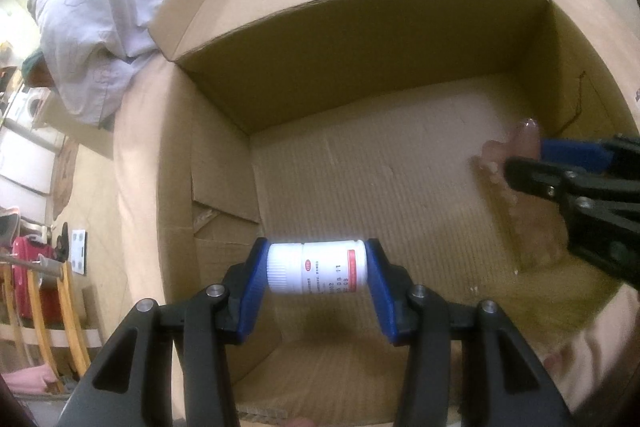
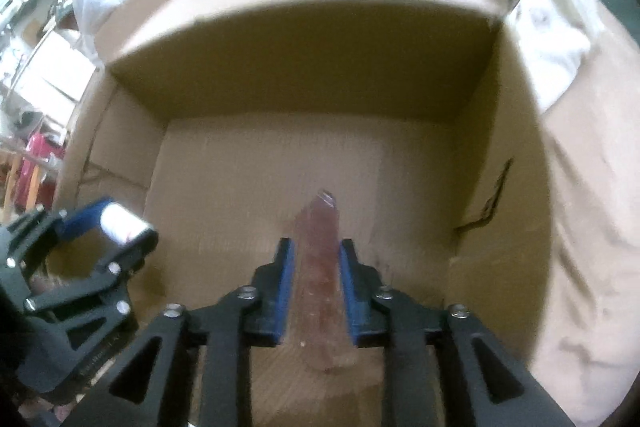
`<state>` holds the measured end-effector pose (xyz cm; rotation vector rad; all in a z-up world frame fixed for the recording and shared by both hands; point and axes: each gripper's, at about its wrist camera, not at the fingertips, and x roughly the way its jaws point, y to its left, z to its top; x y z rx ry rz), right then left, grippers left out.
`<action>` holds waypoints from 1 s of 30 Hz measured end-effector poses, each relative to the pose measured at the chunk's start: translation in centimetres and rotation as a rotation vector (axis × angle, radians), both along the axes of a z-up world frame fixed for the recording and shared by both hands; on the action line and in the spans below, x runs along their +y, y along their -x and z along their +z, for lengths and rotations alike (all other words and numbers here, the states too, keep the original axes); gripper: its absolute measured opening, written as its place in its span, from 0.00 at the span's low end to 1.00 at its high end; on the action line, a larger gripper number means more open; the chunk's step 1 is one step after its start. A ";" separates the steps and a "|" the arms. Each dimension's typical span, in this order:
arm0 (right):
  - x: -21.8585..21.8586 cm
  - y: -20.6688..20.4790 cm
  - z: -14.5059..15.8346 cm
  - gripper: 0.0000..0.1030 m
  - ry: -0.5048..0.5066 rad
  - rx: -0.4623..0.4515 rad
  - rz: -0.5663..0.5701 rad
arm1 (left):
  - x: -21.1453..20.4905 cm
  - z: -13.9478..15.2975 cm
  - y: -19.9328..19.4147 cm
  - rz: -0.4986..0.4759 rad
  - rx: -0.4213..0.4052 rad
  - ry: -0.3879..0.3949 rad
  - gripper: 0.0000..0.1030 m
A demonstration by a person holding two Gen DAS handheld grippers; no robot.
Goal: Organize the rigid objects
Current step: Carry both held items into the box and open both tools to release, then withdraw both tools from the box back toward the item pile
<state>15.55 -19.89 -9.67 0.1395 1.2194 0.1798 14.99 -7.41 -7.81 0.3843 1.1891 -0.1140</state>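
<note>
My left gripper (image 1: 316, 269) is shut on a white pill bottle (image 1: 318, 267) with a red-striped label, held sideways between the blue pads above the floor of an open cardboard box (image 1: 360, 39). It also shows at the left of the right wrist view (image 2: 120, 227). My right gripper (image 2: 316, 259) is shut on a clear pinkish elongated object (image 2: 320, 251) that points forward over the box floor. That gripper and the pinkish object's tip (image 1: 524, 139) show at the right of the left wrist view.
The box (image 2: 304, 83) has tall brown walls and open flaps all around. White bedding (image 1: 100, 27) lies beyond its left wall. A wooden chair (image 1: 44, 307) and pink items stand far left. Beige fabric (image 2: 588, 187) lies outside the right wall.
</note>
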 end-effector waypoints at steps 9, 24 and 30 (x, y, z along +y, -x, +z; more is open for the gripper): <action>0.4 0.8 3.6 1.00 -0.141 -0.155 0.023 | 0.4 0.7 -0.3 0.016 0.018 0.058 0.51; -1.1 1.0 5.2 1.00 -0.113 -0.236 -0.052 | 0.3 2.9 0.0 0.042 -0.015 0.162 0.83; -1.0 1.8 5.8 1.00 -0.088 -0.254 -0.053 | 0.8 4.4 1.0 0.070 -0.029 0.196 0.83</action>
